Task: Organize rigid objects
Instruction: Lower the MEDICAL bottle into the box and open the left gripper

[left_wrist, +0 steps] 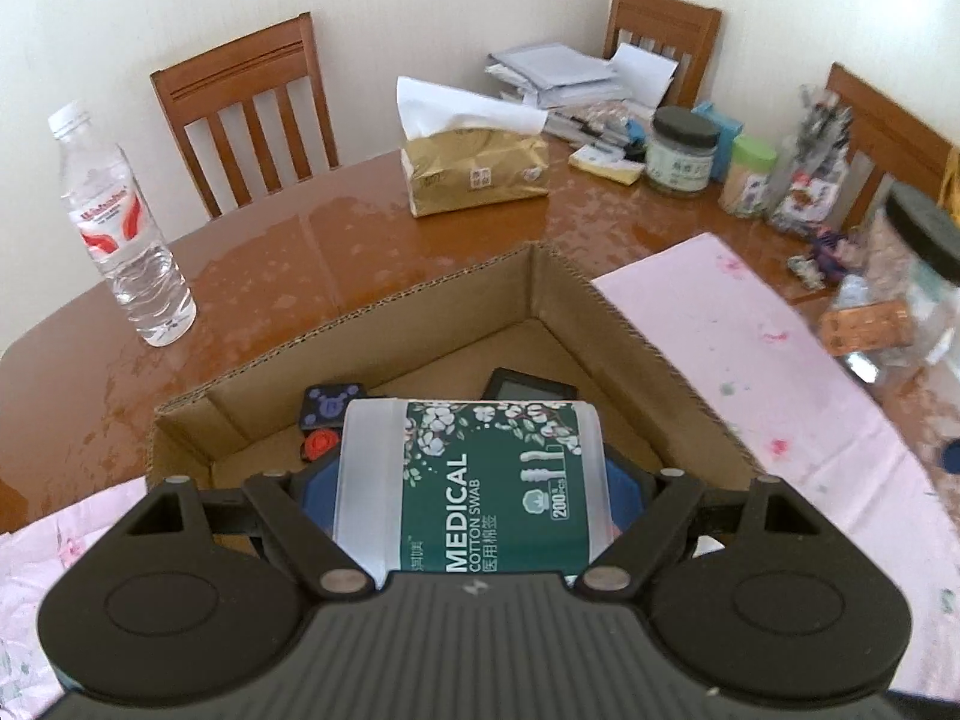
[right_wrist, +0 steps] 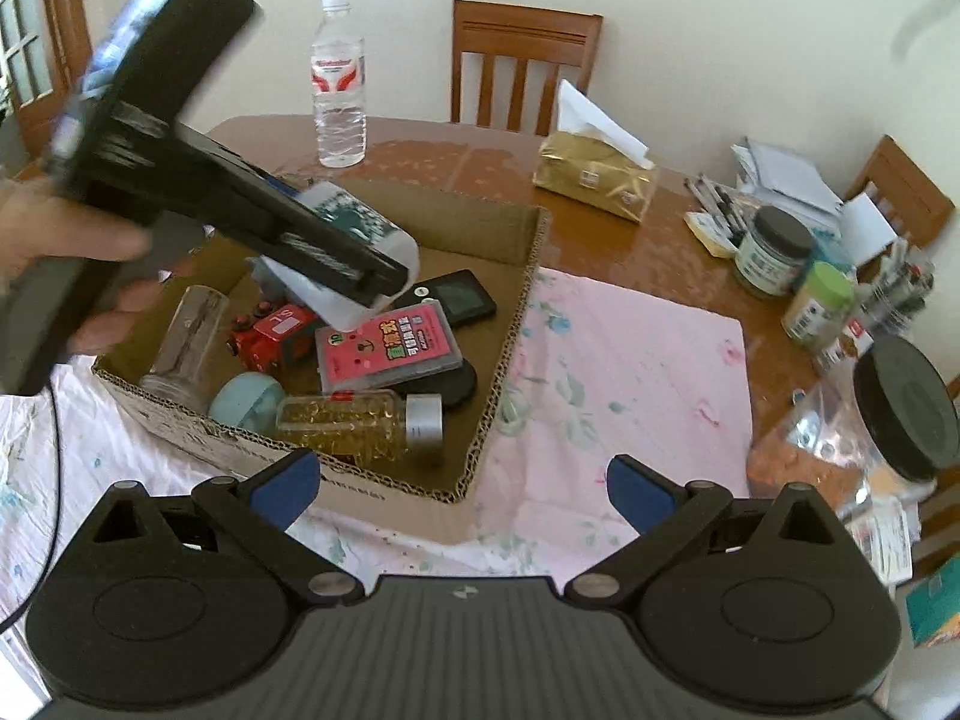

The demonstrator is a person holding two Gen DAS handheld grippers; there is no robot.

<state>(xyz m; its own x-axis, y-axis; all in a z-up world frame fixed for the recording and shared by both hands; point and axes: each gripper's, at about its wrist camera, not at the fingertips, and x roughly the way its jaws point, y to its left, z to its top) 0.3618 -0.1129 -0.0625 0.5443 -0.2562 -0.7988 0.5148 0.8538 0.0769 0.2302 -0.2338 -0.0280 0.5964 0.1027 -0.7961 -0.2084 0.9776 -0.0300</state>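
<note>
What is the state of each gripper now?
Left gripper: closed on the clear plastic cotton swab box.
Right gripper: open, holding nothing.

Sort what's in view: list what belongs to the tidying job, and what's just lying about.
Job: cardboard box, cotton swab box in left gripper, capsule bottle, pink case, toy truck.
Lying about: water bottle, tissue pack, chairs.

Support surface: a glossy brown wooden table (left_wrist: pixel 312 240). A pink floral cloth (right_wrist: pixel 630 348) covers its near part, and an open cardboard box (right_wrist: pixel 510 324) rests on the cloth. Directly on the bare wood stand a water bottle (left_wrist: pixel 120 228), a gold tissue pack (left_wrist: pixel 480 174), dark-lidded jars (left_wrist: pixel 684 150), a green-lidded container (left_wrist: pixel 750 177) and stacked papers (left_wrist: pixel 558 75).
</note>
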